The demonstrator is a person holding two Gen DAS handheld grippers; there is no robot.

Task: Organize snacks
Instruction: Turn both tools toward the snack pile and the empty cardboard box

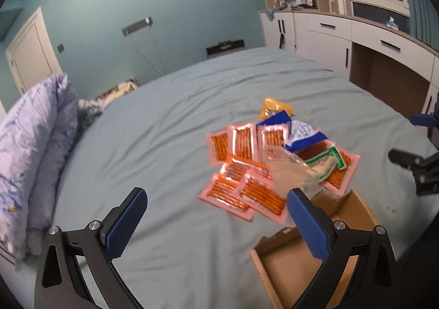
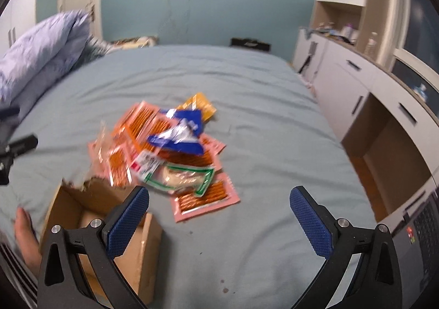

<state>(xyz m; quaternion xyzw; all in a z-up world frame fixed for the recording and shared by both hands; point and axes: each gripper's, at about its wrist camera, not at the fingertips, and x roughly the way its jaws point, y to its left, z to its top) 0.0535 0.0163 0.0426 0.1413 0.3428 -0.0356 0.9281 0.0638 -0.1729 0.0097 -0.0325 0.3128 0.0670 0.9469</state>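
The right wrist view is smeared, so the print on the snack packets [image 2: 164,155] cannot be read; a clear bag [image 1: 290,172] hides part of the heap. They lie piled mid-bed [image 1: 178,106] on a grey-blue sheet, just beyond an open cardboard box [image 1: 299,259]. Teal walls, white cabinets [image 1: 334,37], a bunched quilt [image 1: 35,144]. The left gripper [image 1: 216,222] and the right gripper [image 2: 219,222] hover above the sheet, jaws wide apart, holding nothing.

Wide-open right tongs [image 2: 219,224] above bed [image 2: 274,161], snack pile [image 2: 170,155] beside cardboard box [image 2: 137,248].
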